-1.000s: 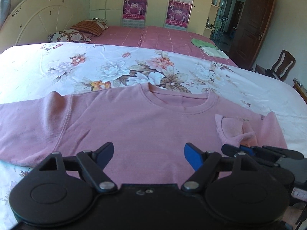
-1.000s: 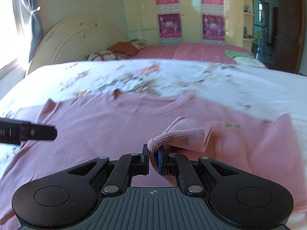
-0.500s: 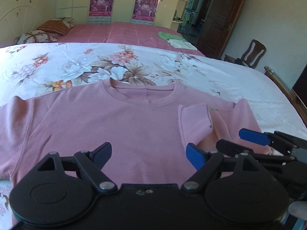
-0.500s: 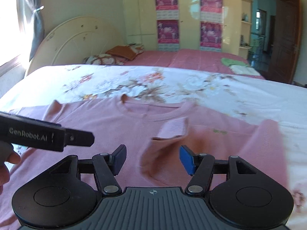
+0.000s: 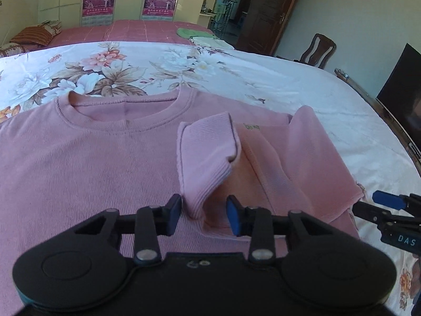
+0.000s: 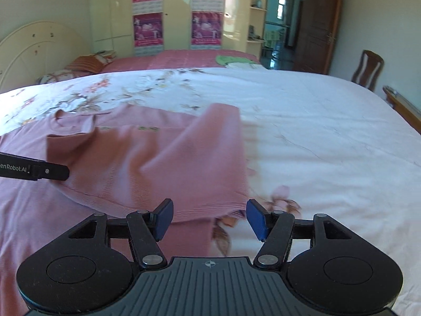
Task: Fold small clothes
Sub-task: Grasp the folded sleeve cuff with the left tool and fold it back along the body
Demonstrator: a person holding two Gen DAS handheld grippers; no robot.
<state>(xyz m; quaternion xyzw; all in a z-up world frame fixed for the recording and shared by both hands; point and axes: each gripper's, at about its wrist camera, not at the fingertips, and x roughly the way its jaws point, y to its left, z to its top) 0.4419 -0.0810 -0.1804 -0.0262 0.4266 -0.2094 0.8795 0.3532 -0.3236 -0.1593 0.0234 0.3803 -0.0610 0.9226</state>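
A pink sweater (image 5: 92, 171) lies flat, chest up, on the floral sheet. One sleeve is folded across the chest, and its ribbed cuff (image 5: 208, 144) stands up in a loose fold. My left gripper (image 5: 204, 216) sits low over the chest with its jaws closing. The cuff's near tip hangs between the blue pads, and the pads are not pressing on it. My right gripper (image 6: 209, 218) is open over the folded sleeve's outer edge (image 6: 205, 210), where sweater meets sheet. It also shows at the right of the left wrist view as the right gripper (image 5: 373, 205).
The floral sheet (image 5: 263, 79) spreads wide beyond the sweater. Behind it stands a second bed with a pink cover (image 5: 131, 29) bearing green and white folded clothes (image 5: 194, 33). A wooden bed edge (image 5: 368, 100), a chair (image 5: 319, 50) and a dark screen (image 5: 402, 87) line the right side.
My right gripper let go of the cuff, opened and swung right to the sweater's outer edge. My left gripper moved right and down onto the dropped cuff, and its jaws narrowed.
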